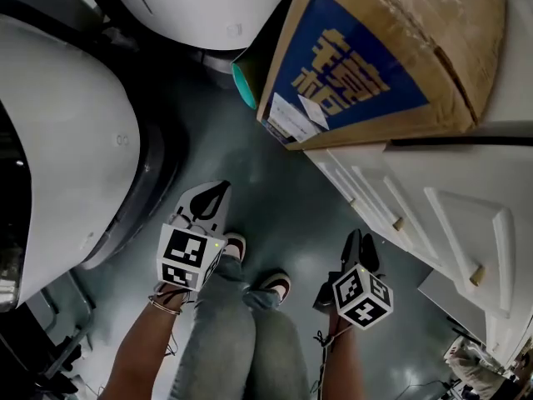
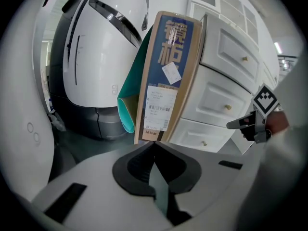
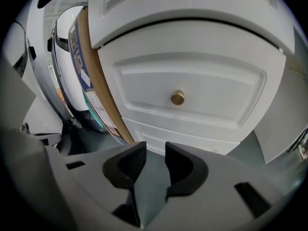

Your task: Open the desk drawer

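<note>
White is the colour of almost everything around me. Two big round machines stand on the left, one close by and one farther back. Across from them, on the right, stands the white desk with its drawers stacked one over the other. All the drawers I can see are closed. A brown cardboard box with a blue side leans against the desk's end. A green-blue thing pokes out from behind the box; I cannot tell what it is.

Between the machines and the desk, a person stands on the dark grey floor in blue jeans and low shoes.

The person holds a tool in each hand. The left gripper is white with black pads. Its jaws are pressed together at the tips, with nothing between them. It points at the bottom of the box and touches nothing.

The right gripper has its jaws spread apart, and only the floor shows in the gap. It holds nothing. It faces one drawer but stays apart from it, a little below the drawer's small gold knob. Another closed drawer sits just under that one.
</note>
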A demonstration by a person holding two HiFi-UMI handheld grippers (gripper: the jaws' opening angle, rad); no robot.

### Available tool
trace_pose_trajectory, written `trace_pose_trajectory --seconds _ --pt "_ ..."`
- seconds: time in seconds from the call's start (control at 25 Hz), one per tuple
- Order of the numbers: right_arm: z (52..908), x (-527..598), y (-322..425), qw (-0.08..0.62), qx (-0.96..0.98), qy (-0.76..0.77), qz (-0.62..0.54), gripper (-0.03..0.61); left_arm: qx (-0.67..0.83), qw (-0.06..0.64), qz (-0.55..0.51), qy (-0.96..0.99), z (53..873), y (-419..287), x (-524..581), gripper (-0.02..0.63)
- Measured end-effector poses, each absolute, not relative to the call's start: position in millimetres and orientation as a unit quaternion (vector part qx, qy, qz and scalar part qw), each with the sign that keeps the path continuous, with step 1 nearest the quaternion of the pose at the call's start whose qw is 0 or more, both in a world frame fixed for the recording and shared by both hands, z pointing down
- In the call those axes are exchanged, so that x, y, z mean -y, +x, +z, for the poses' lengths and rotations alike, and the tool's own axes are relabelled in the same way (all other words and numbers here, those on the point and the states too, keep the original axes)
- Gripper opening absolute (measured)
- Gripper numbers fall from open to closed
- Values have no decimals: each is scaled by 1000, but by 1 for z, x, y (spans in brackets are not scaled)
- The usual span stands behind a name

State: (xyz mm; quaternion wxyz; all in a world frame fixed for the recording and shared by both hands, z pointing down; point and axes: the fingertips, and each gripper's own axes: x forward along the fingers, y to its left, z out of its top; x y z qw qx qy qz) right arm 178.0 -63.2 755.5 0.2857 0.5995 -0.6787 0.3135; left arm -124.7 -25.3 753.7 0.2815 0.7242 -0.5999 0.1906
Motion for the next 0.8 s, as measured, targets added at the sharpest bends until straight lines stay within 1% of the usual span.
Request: trace_pose_trajectory --seconds 0.32,0.48,0.8 --pt "830 86 188 280 680 607 302 135 603 244 205 731 812 -129 52 18" --pt "862 96 196 272 672 617 305 137 604 240 202 732 841 -129 68 18" --pt "893 105 203 271 658 630 310 138 606 233 196 735 854 -132 87 18"
